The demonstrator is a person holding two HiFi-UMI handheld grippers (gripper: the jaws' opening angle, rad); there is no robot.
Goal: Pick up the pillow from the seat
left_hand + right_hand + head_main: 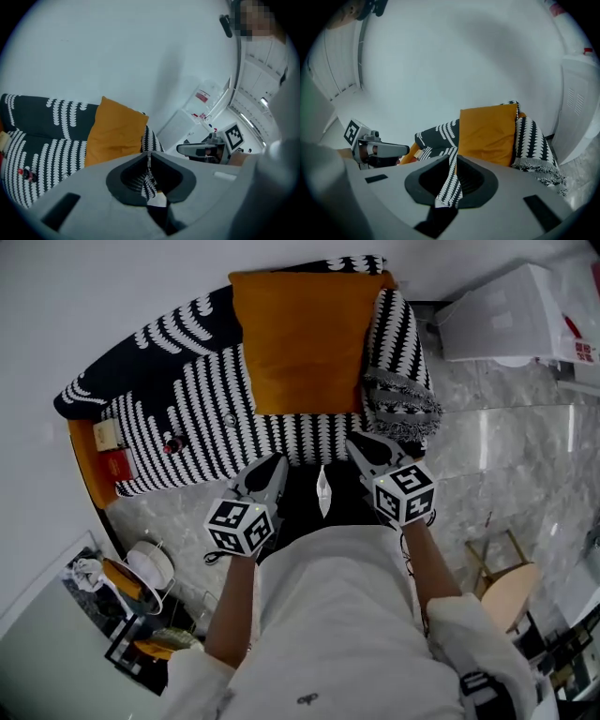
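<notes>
- At the far left of the seat, a tan box (107, 434), a red box (114, 465) and a small dark object (173, 443) lie on the black-and-white throw (202, 395) that covers the sofa.
- The left gripper (273, 464) hangs just off the seat's front edge, pointing at it and down. Its jaws are clenched together on nothing; only the throw's pattern shows behind them.
- The orange pillow (305, 341) stands on the seat's right part, upright, leaning on the backrest. Its right edge lies against the throw-covered armrest. It sits between the two grippers' lines and well beyond their tips, touched by neither.
- The right gripper (360, 442) is just over the front edge of the seat near the armrest's fringed end (403, 407). Its jaws are likewise closed tight and empty.
- On the marble floor (487, 442) to the right stand a white cabinet-like unit (497, 320) and, nearer the person, a wooden stool (506, 582).
</notes>
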